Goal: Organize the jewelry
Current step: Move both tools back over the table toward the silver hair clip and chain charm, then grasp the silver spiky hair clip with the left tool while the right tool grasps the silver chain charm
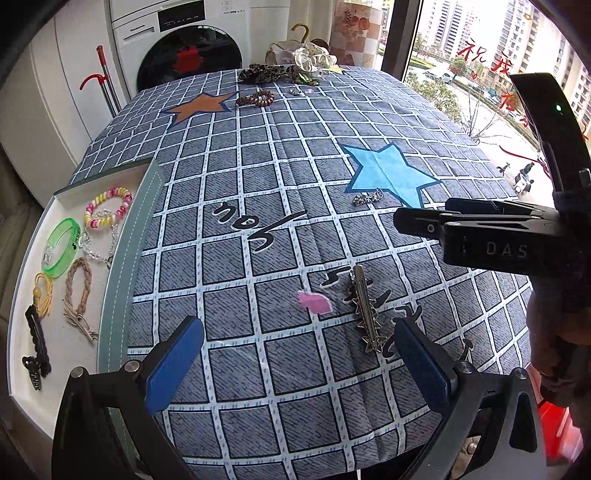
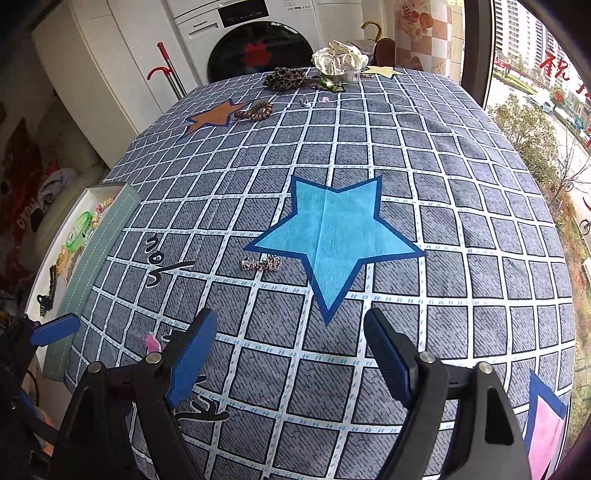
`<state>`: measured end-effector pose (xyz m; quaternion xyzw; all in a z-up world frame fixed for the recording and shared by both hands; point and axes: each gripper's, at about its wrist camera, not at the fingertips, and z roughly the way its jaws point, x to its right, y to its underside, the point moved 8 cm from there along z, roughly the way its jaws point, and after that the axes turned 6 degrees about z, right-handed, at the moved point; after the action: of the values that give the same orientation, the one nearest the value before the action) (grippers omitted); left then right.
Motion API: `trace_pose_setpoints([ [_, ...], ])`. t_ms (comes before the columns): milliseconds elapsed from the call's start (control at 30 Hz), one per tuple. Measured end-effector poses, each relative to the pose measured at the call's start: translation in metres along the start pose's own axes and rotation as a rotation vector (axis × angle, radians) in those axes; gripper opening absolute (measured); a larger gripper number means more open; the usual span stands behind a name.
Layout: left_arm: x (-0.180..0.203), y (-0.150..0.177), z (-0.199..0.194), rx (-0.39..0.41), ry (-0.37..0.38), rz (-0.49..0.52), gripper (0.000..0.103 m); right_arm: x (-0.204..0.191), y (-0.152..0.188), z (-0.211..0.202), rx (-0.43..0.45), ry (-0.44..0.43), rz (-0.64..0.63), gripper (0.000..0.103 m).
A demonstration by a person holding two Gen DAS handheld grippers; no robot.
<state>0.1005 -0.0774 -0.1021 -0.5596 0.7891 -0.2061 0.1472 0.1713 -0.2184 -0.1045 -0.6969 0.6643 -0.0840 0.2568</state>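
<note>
Blue-padded claws [image 1: 295,363] [image 2: 291,354] wide, seemingly empty

Washing machine [image 1: 177,33], mop handle [image 1: 107,77], window [image 1: 476,55] behind checked tablecloth [image 1: 288,177]

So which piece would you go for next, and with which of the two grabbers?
Probably the left gripper: ease it down and slightly right over the silver hair clip, then close. Its jaws are open and empty, and the clip lies loose on the checked cloth just inside its right finger. The tray of sorted pieces sits on that gripper's side.
</note>
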Motion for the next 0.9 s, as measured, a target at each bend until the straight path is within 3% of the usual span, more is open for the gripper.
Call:
trace_pose_setpoints([
  [67,0.008,0.0,0.004,-0.002,0.003,0.015,0.103,-0.004,-0.003,0.006,-0.002,-0.013,-0.024,0.084],
  [100,0.011,0.0,0.005,-0.004,0.003,0.021,0.097,-0.008,-0.005,0.008,-0.003,-0.022,-0.039,0.083],
  [233,0.022,0.0,0.012,-0.011,0.022,0.031,0.096,-0.018,-0.009,0.018,0.0,-0.029,-0.104,0.08],
  [333,0.03,-0.001,0.014,-0.001,0.022,0.041,0.095,-0.022,-0.012,0.027,-0.004,-0.023,-0.129,0.072],
  [400,0.033,-0.003,0.017,0.003,0.016,0.049,0.078,-0.023,-0.014,0.031,-0.003,-0.019,-0.138,0.068],
  [500,0.036,-0.004,0.023,-0.007,0.012,0.048,0.078,-0.027,-0.018,0.035,0.002,-0.015,-0.162,0.061],
  [567,0.038,-0.004,0.027,-0.01,0.013,0.051,0.07,-0.029,-0.019,0.036,0.008,0.002,-0.19,0.055],
  [700,0.043,-0.004,0.028,-0.001,-0.002,0.07,0.067,-0.031,-0.017,0.037,0.027,0.049,-0.239,0.041],
  [767,0.046,-0.006,0.027,0.005,0.002,0.077,0.057,-0.031,-0.017,0.036,0.032,0.053,-0.242,0.032],
  [900,0.05,-0.007,0.025,0.011,0.014,0.094,0.026,-0.031,-0.018,0.035,0.034,0.059,-0.237,0.016],
])
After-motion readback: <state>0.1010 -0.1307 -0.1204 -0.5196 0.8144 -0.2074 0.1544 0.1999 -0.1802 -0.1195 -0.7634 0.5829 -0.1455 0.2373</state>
